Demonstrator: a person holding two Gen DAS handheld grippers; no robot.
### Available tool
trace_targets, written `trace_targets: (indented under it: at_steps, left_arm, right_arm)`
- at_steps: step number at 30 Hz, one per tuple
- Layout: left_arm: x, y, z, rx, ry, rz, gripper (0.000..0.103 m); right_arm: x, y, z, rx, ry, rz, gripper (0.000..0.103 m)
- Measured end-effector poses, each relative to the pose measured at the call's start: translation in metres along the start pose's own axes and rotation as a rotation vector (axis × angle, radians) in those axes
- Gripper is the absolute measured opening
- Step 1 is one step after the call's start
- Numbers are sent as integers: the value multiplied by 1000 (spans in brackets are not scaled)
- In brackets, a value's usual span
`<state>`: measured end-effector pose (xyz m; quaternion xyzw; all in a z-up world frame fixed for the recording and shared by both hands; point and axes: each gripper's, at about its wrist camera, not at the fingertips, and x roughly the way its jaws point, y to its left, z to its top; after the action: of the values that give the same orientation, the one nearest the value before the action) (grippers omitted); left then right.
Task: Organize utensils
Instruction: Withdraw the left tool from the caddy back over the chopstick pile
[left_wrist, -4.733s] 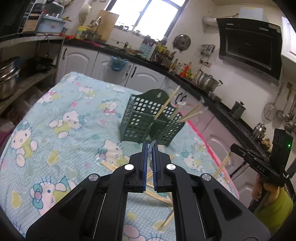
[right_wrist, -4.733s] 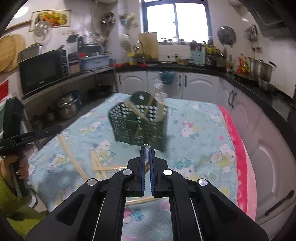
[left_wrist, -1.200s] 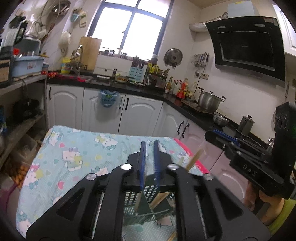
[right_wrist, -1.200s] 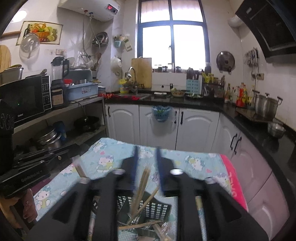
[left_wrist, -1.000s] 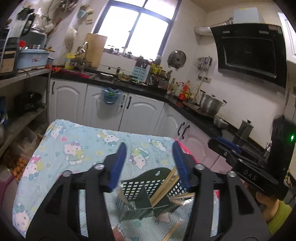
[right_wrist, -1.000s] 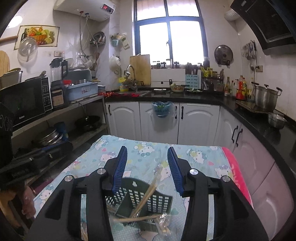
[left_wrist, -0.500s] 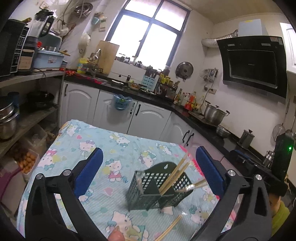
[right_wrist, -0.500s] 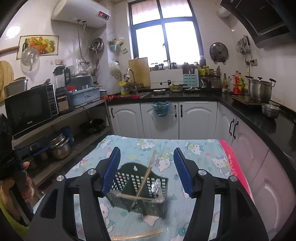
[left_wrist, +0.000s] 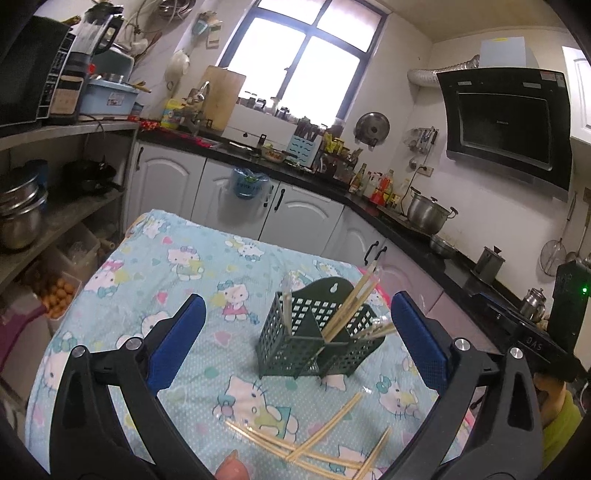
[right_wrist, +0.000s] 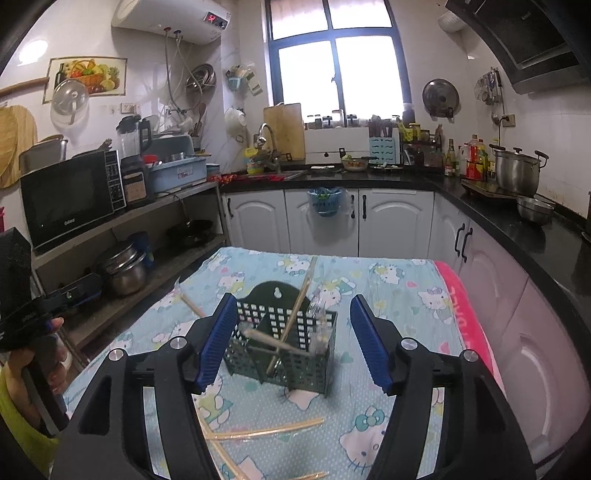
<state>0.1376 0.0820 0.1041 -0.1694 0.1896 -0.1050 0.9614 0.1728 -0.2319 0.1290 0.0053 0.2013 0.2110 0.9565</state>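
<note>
The green utensil holder (left_wrist: 318, 334) stood upright mid-table, its chopsticks (left_wrist: 351, 304) leaning up toward the far edge; left gripper (left_wrist: 295, 343) and right gripper (right_wrist: 291, 338) were both spread wide, holding nothing.

Green caddy (left_wrist: 317, 332) holds chopsticks (left_wrist: 349, 308); others (left_wrist: 325, 439) lie loose.

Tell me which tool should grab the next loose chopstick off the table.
Probably the left tool: open and empty, with several loose chopsticks just below it. The right tool, also open, sits over the green holder.

Green holder (left_wrist: 319, 332) stands between spread fingers (left_wrist: 176, 341).
</note>
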Motion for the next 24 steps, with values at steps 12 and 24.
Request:
trace_targets:
  at_steps: [12,24]
  left_arm:
    - [-8,5,-24,8,52,22,92]
    - [-6,5,-53,42,116,60,92]
  right_arm:
    - [-1,22,-27,-49,69,32,62]
    - [7,39,-58,-81,150,65,62]
